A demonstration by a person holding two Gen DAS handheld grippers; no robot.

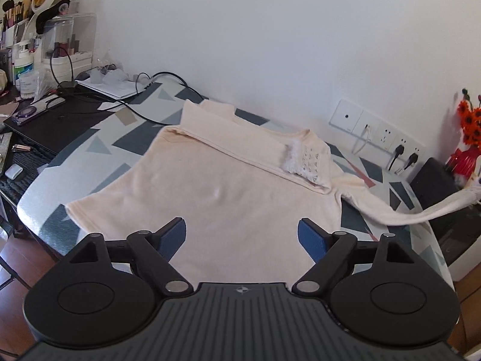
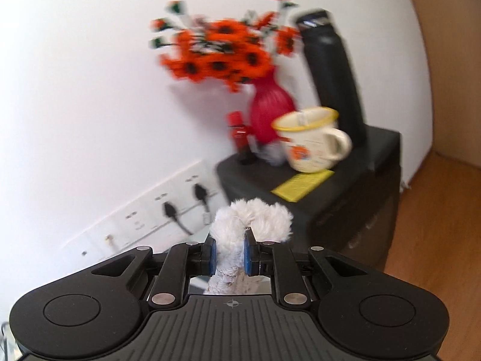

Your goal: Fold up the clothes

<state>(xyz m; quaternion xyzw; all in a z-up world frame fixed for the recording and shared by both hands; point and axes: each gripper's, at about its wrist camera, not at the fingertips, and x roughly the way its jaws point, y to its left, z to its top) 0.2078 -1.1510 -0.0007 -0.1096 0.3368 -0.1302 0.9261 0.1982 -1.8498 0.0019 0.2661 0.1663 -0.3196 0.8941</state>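
- On the table [image 1: 99, 147], covered with a cloth of grey and blue triangles: a cream sweater [image 1: 216, 186], lying flat, body spread toward the camera, hem at the near edge.
- One sleeve [image 1: 240, 147] folded across the top of the body, its white fluffy cuff [image 1: 293, 158] resting near the right shoulder.
- Other sleeve [image 1: 421, 213] pulled out to the right, lifted off the table and stretched past the table edge toward the right border of the left wrist view.
- Left gripper [image 1: 242, 237]: wide open, blue pads [image 1: 171, 237] far apart, nothing between them; hovering above the lower part of the sweater, not clearly touching it.
- Right gripper [image 2: 230, 255]: closed tight on the fluffy cuff [image 2: 255, 216] of the pulled-out sleeve; white fur bulging out above the pads, more fabric hanging below between the fingers.
- Behind the right gripper: a black cabinet [image 2: 345, 204] against the wall, blurred.
- On the cabinet: a black bottle [image 2: 330, 75], a red vase [image 2: 270, 111] with orange flowers [image 2: 222, 51], a cream mug [image 2: 309, 141] with yellow rim, a yellow note [image 2: 303, 185] just in front of the mug.
- On the wall: a row of sockets [image 1: 375, 132] with two black plugs in it, beyond the far edge of the table.
- Far left in the left wrist view: a black desk [image 1: 60, 114] with cables, cosmetic boxes and brushes, too small to tell one by one.
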